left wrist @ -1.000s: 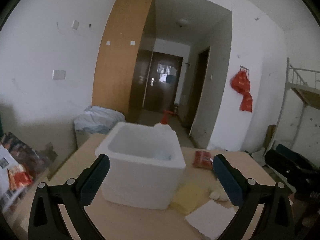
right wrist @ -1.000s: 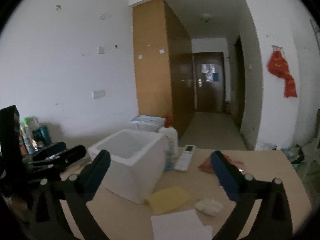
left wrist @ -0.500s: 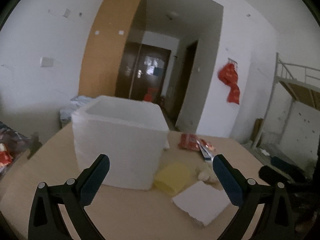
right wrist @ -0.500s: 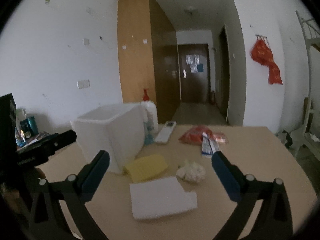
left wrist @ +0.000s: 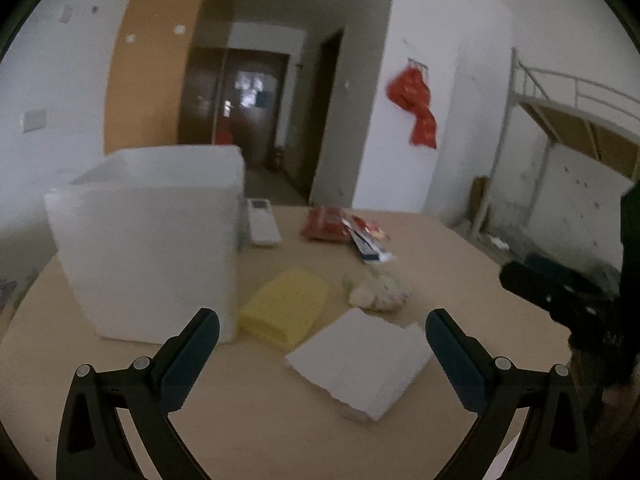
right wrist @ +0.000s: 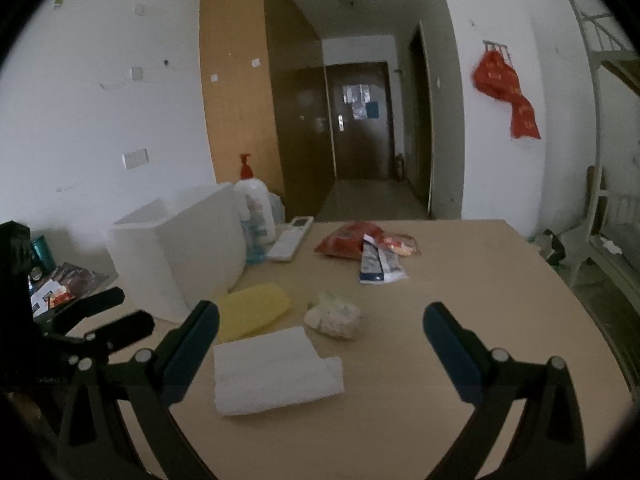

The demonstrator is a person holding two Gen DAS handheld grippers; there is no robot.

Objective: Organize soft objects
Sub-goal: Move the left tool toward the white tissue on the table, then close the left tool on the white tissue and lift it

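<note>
Approach is the step in hand, as I judge it: nothing soft is gripped yet. In the left wrist view the left tongs (left wrist: 322,342) stand wide open and empty, low in the frame, above the white foam sheet (left wrist: 358,362) at lower centre. The yellow sponge (left wrist: 286,306) lies just beside the white foam box (left wrist: 148,240), which fills the left of the frame, and the crumpled white wad (left wrist: 378,292) sits right of the sponge on the tan surface (left wrist: 440,256). Against the earlier frame, the box sits further left and the sheet and sponge loom larger.

In the right wrist view the right tongs (right wrist: 320,336) are likewise spread wide with nothing between them. The foam sheet (right wrist: 274,370) lies at lower centre, the sponge (right wrist: 254,310) above it beside the box (right wrist: 180,248), the wad (right wrist: 332,314) at mid-frame. Compared with before, this camera has dropped closer to the sheet. The next move likely calls for closing on one soft piece and lifting it over the box's rim.
</note>
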